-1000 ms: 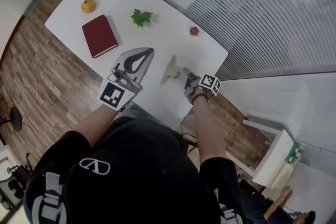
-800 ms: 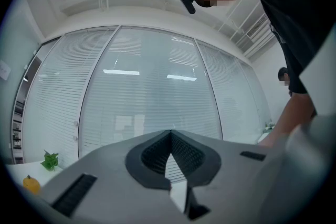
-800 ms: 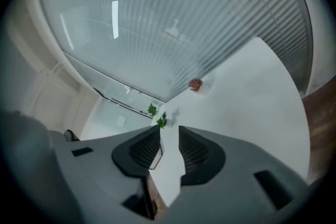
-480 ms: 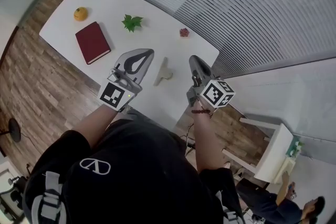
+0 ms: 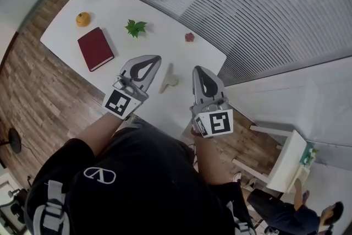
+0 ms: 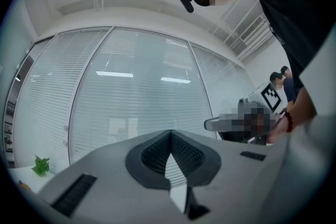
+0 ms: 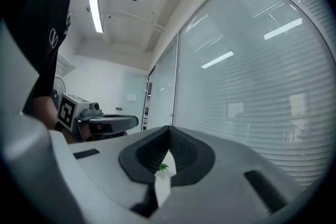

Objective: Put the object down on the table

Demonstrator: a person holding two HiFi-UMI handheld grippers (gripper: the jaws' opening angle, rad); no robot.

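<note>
A pale beige object [image 5: 169, 79] lies on the white table [image 5: 165, 44] near its front edge, with nothing touching it. My left gripper [image 5: 153, 58] hovers just left of the object, its jaws shut and empty. My right gripper [image 5: 197, 69] is held up to the right of the object, apart from it, jaws shut with nothing between them. In the left gripper view the left gripper [image 6: 170, 132] points up at the glass wall, tips together. In the right gripper view the right gripper [image 7: 169, 127] does the same.
Farther back on the table lie a dark red book [image 5: 95, 48], an orange fruit [image 5: 83, 19], two green leaf sprigs [image 5: 135, 27] and a small reddish thing [image 5: 190, 37]. A glass wall with blinds [image 5: 247, 3] runs behind. A white chair [image 5: 286, 165] stands at the right.
My right gripper has lifted away from the beige object, swung to point forward, and closed its jaws empty. The object stays on the table. The left gripper has hardly moved.
</note>
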